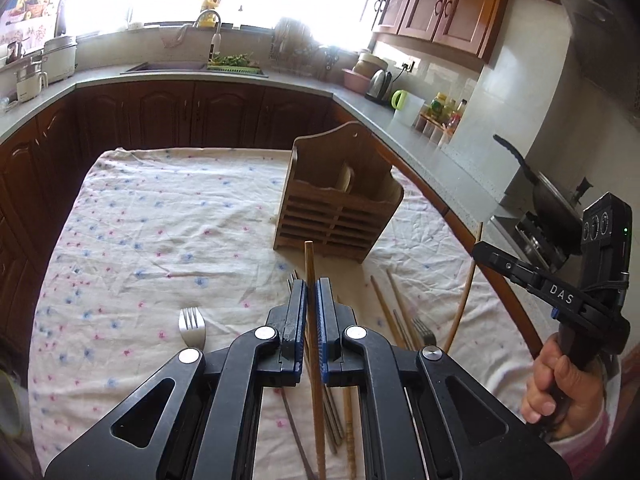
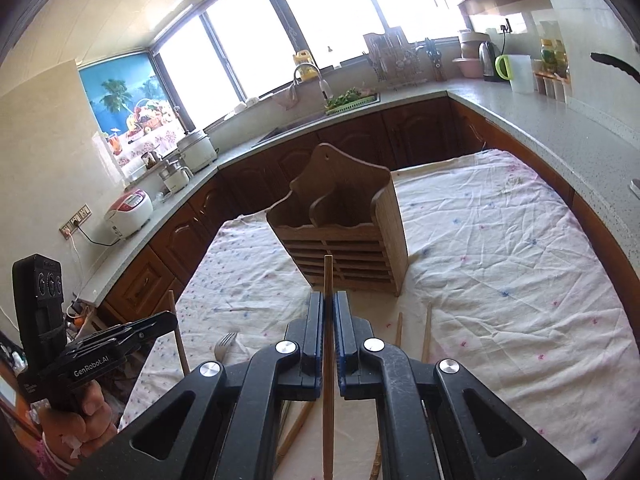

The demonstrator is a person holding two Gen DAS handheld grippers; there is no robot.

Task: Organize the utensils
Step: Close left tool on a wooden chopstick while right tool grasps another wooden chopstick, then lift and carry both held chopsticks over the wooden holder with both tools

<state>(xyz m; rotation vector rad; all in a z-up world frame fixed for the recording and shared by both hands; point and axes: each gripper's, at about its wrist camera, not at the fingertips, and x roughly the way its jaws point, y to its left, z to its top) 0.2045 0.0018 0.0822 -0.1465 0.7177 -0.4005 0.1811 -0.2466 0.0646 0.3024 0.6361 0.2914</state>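
Note:
My left gripper is shut on a wooden chopstick whose tip sticks out past the fingers toward the wooden utensil holder. My right gripper is shut on another wooden chopstick, also aimed at the holder. Both are lifted above the cloth. The right gripper shows at the right of the left wrist view with its chopstick; the left gripper shows at the lower left of the right wrist view with its chopstick. More chopsticks and a fork lie on the cloth.
The table carries a floral cloth. A second fork lies among the loose chopsticks. A kitchen counter wraps around with a sink, kettle and a wok on the stove. A hand holds the right gripper.

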